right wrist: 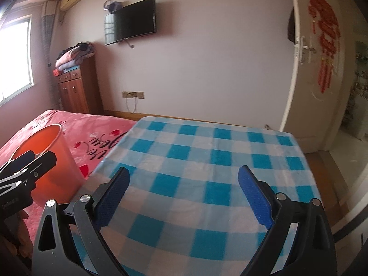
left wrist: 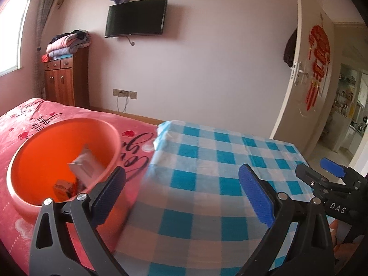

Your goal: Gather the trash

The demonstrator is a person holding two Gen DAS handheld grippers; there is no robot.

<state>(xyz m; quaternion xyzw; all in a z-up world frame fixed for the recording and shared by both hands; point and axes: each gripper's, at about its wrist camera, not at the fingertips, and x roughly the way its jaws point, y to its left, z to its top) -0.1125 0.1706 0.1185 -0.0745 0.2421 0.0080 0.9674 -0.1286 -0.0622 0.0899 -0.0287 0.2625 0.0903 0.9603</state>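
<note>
Two wrappers point(left wrist: 84, 168) in basin point(left wrist: 46, 138), left gripper point(left wrist: 181, 193) beside

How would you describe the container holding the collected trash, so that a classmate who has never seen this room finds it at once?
Start at the pink bedspread left of the blue checked cloth. On it stands a round orange basin, close to the cloth's edge. It is the only open container there, with a grey packet and other scraps inside.
</note>
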